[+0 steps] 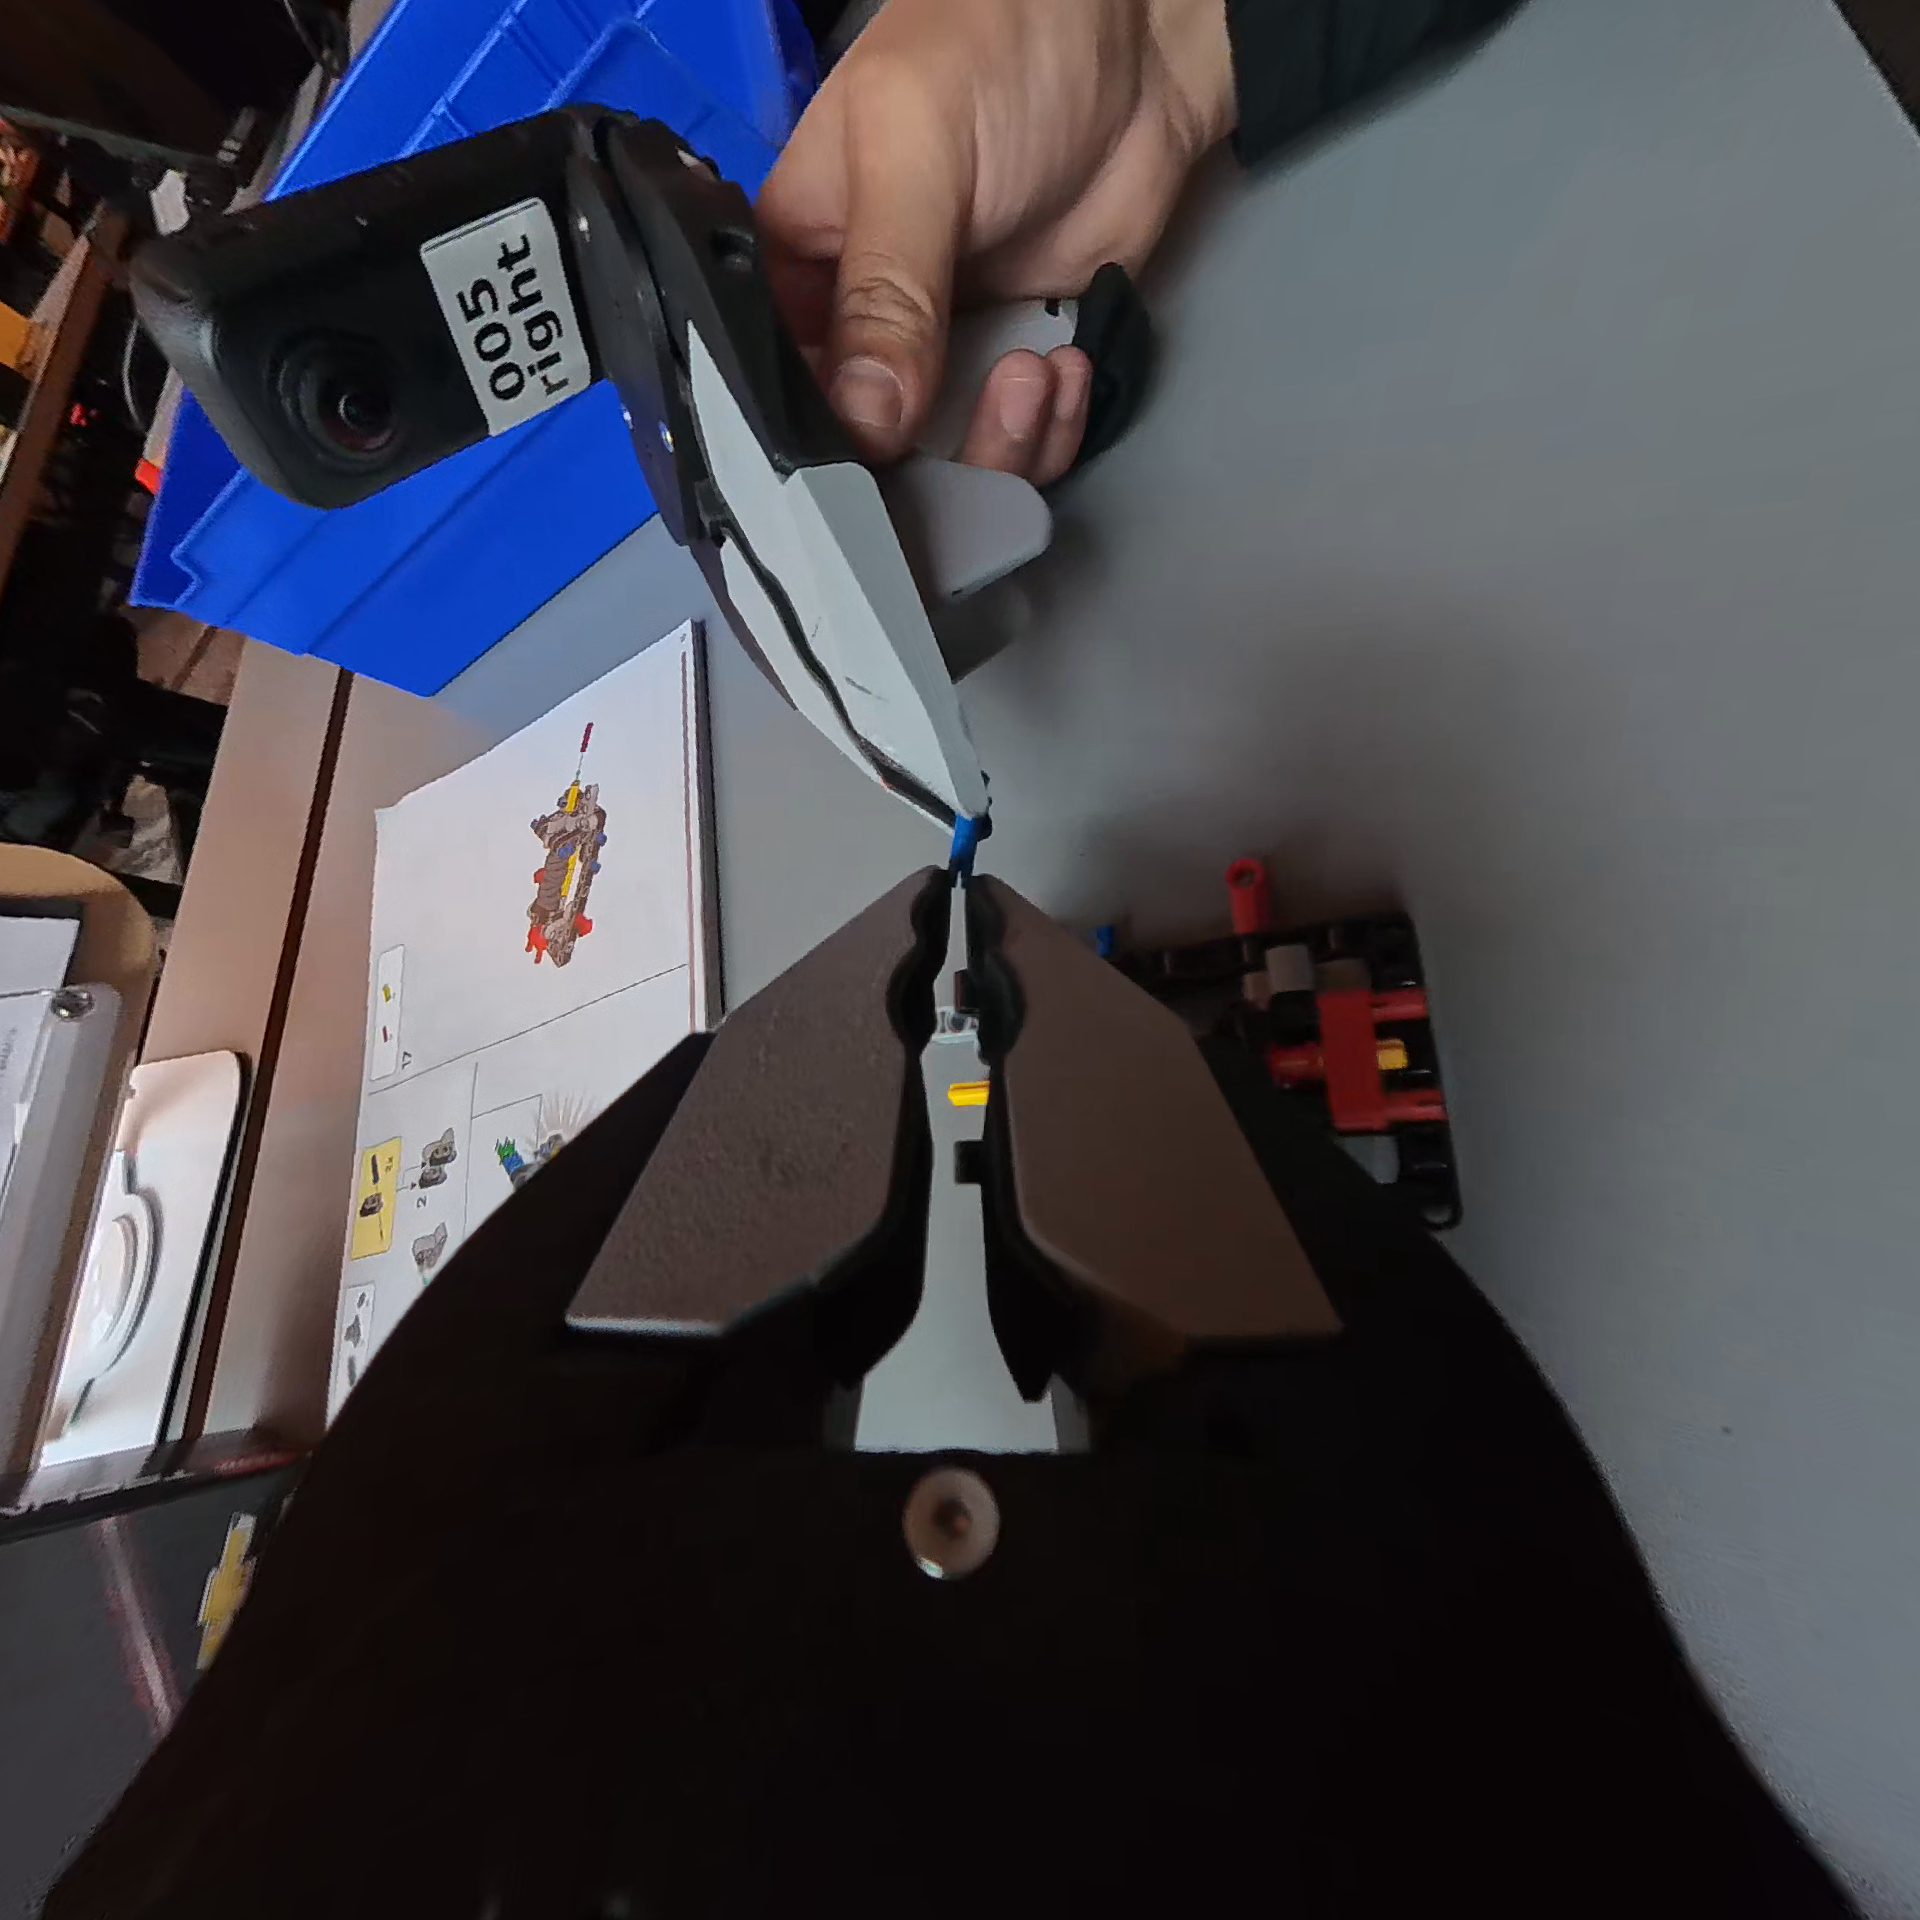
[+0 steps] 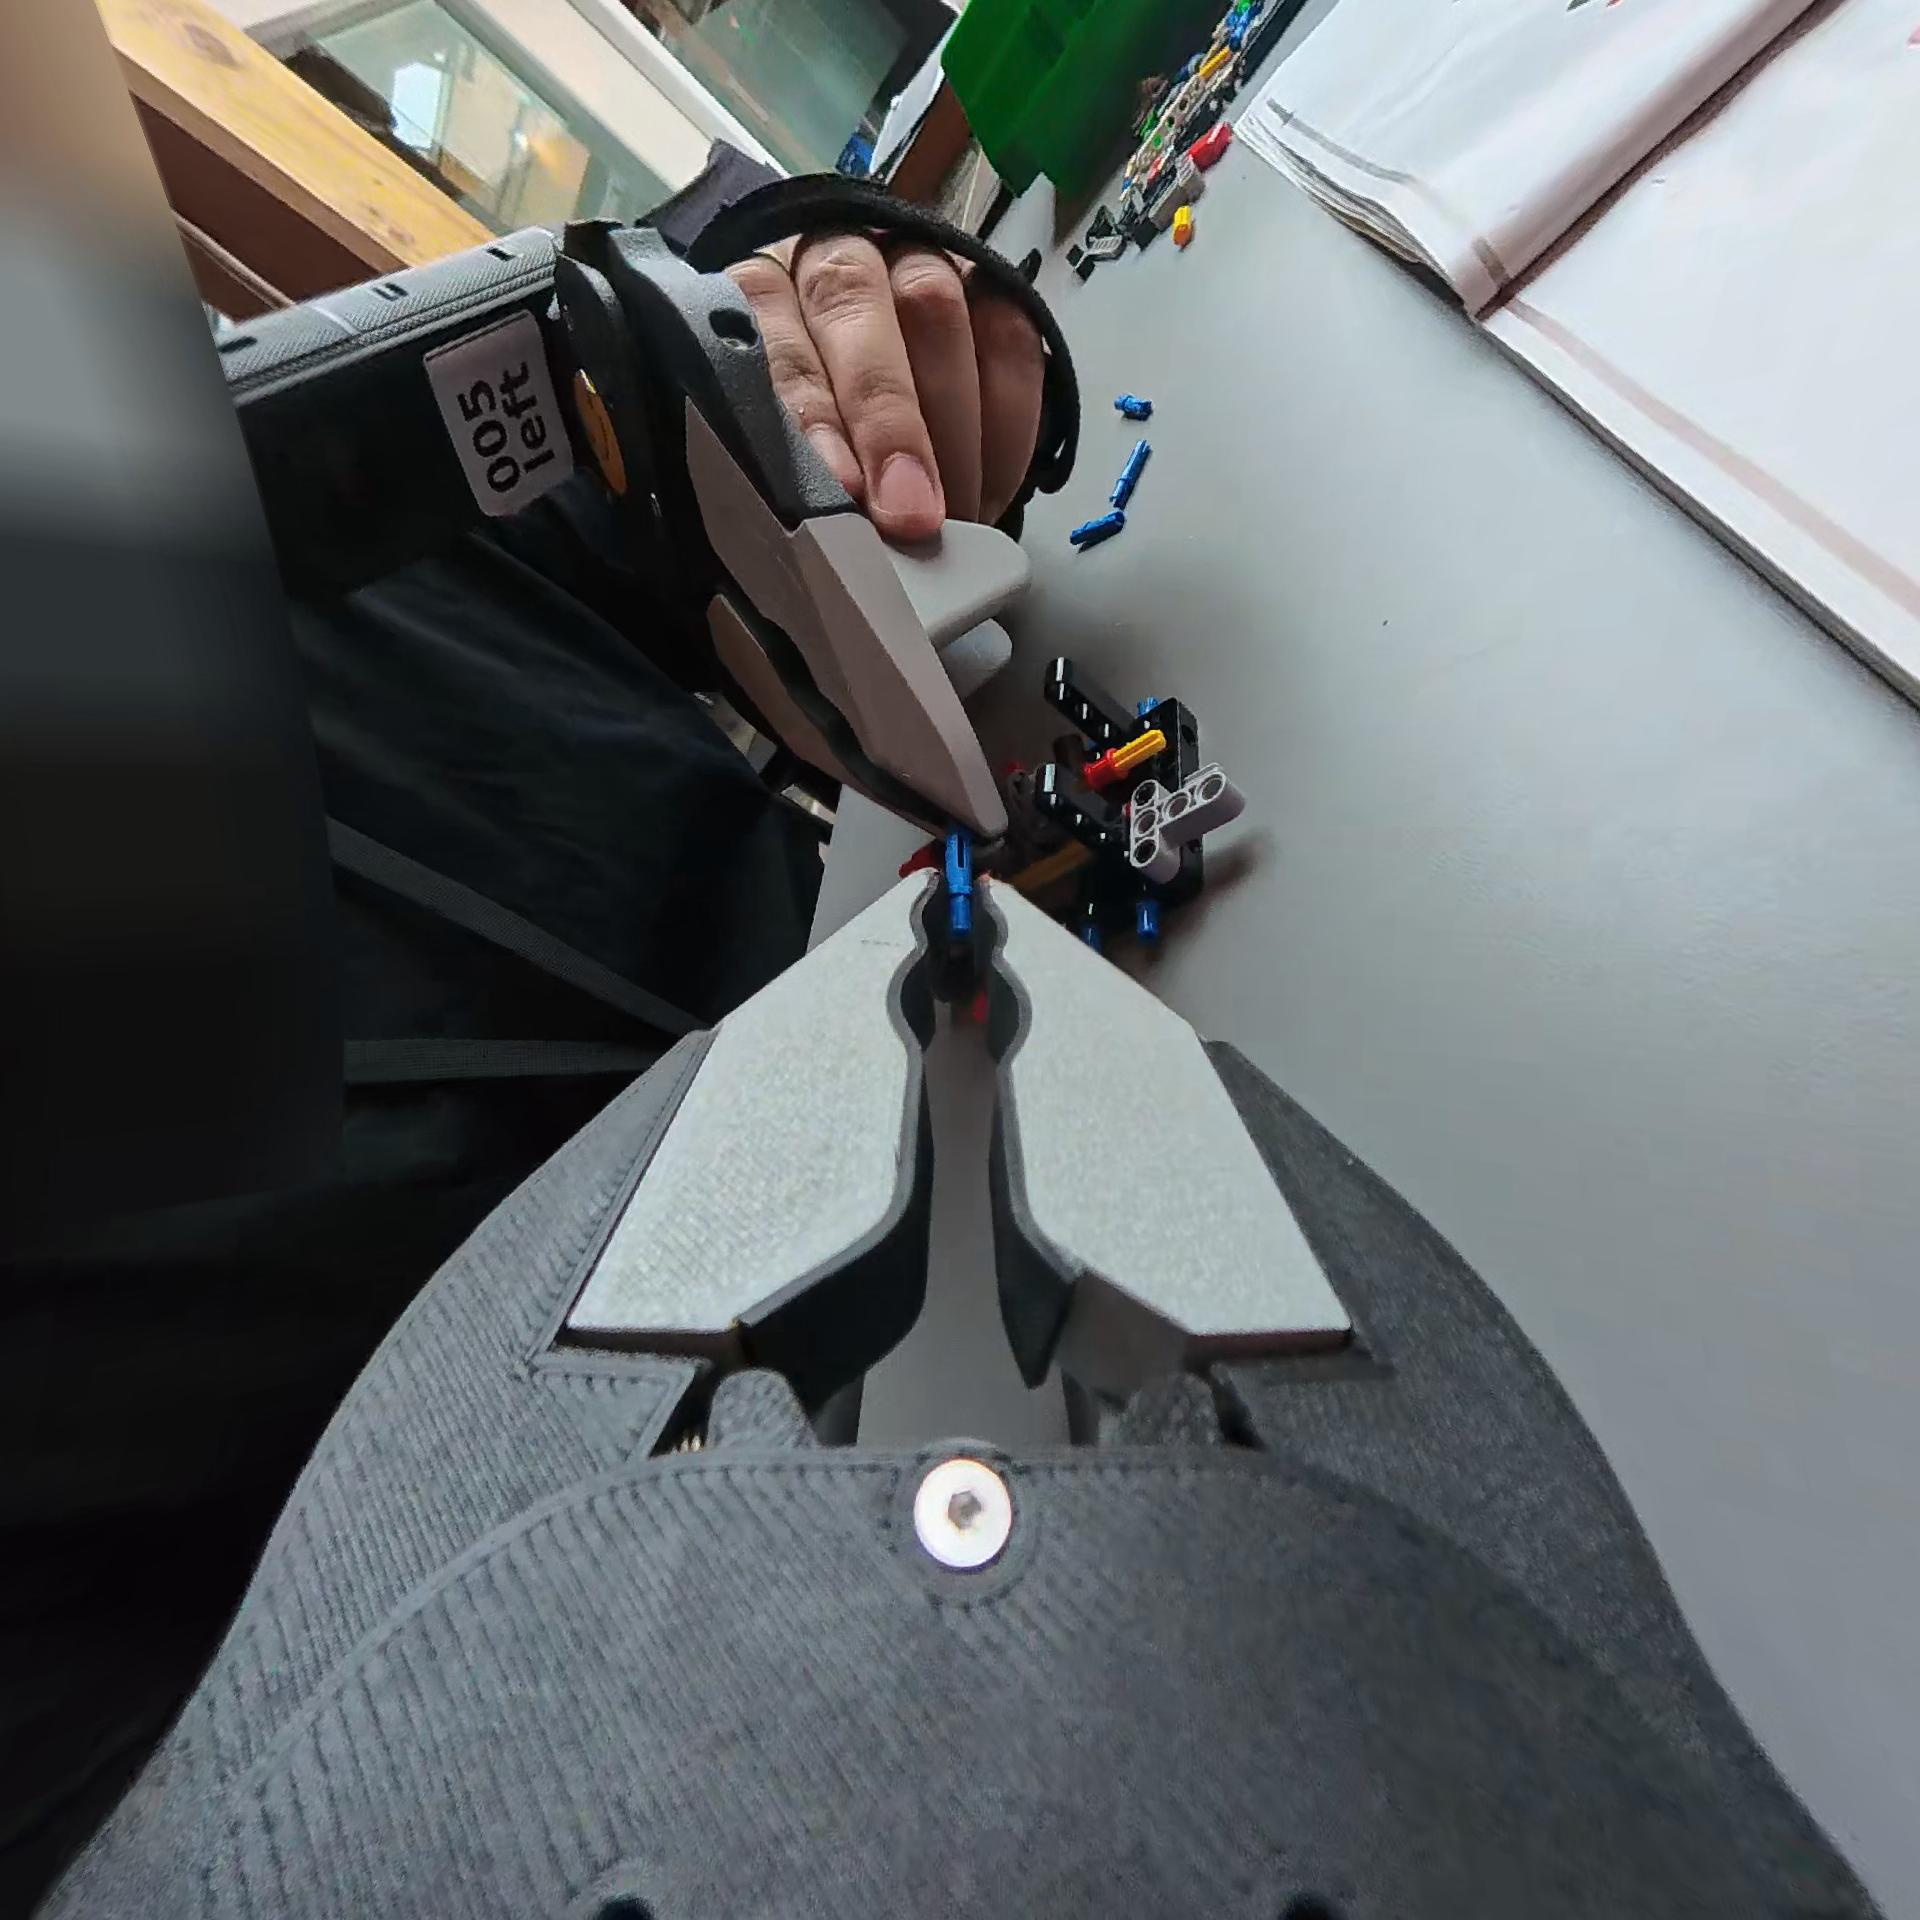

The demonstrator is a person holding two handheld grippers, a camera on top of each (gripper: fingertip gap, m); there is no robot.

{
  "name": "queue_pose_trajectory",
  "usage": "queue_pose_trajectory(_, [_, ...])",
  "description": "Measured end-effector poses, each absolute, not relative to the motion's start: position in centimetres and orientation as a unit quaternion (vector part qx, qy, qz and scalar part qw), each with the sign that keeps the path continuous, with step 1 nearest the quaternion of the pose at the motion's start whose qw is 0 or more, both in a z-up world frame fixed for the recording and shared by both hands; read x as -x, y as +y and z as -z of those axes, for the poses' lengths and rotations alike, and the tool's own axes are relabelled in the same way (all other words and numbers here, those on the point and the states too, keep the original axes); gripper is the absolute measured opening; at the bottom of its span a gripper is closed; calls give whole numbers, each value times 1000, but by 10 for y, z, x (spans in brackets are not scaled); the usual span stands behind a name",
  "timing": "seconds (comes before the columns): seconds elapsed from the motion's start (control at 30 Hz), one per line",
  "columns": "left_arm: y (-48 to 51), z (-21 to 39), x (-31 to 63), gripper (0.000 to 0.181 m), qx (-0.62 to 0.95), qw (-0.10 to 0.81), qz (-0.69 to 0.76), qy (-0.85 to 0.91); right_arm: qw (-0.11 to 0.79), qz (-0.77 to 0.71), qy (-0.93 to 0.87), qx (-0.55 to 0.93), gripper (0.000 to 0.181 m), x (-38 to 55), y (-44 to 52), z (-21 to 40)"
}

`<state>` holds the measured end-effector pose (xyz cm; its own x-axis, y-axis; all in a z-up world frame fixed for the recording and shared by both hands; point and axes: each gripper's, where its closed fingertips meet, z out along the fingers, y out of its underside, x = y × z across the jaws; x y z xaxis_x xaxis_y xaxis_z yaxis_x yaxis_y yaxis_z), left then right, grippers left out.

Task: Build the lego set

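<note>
Blue pin (image 2: 958, 896), clamped tip-to-tip between my right hand-held gripper (image 2: 961, 914) and left hand-held gripper (image 1: 958, 896), its axis running along both.

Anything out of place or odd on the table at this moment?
Nothing looks damaged or spilled. The only unusual thing: both grippers, left gripper and right gripper, pinch the same blue pin end to end above the table. Loose blue pins lie scattered beyond.
</note>
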<state>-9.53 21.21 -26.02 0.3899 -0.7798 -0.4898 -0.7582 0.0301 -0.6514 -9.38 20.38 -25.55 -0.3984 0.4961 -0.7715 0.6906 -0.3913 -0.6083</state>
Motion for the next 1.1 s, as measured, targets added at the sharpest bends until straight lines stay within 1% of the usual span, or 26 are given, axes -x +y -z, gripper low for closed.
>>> queue_pose_trajectory(0.43, [216, 268, 102, 2, 717, 433, 16, 545, 44, 611, 555, -563, 1, 101, 208, 262])
queue_pose_trajectory(0.57, [220, 270, 104, 5, 692, 445, -55, 566, 2, 589, 576, -567, 1, 103, 213, 265])
queue_pose_trajectory(0.6, [222, 270, 105, 3, 684, 450, -71, 569, -6, 585, 581, -566, 1, 104, 214, 265])
queue_pose_trajectory(0.77, [224, 255, 107, 2, 634, 495, -132, 579, -28, 615, 573, -542, 1, 106, 215, 252])
queue_pose_trajectory(0.83, [224, 250, 108, 2, 615, 506, -164, 582, -41, 626, 576, -523, 10, 105, 214, 244])
queue_pose_trajectory(0.9, [224, 248, 108, 2, 608, 512, -171, 583, -56, 628, 580, -515, 13, 105, 215, 240])
queue_pose_trajectory(0.93, [224, 249, 107, 2, 609, 511, -165, 583, -72, 627, 581, -514, 11, 105, 216, 238])
queue_pose_trajectory(0.97, [225, 247, 108, 2, 611, 516, -167, 577, -87, 624, 584, -511, 3, 106, 218, 236])
queue_pose_trajectory(1.0, [226, 246, 109, 1, 614, 517, -168, 573, -100, 618, 590, -510, 0, 106, 219, 235])
queue_pose_trajectory(1.1, [228, 244, 111, 2, 616, 522, -169, 565, -137, 598, 603, -510, 4, 106, 222, 234])
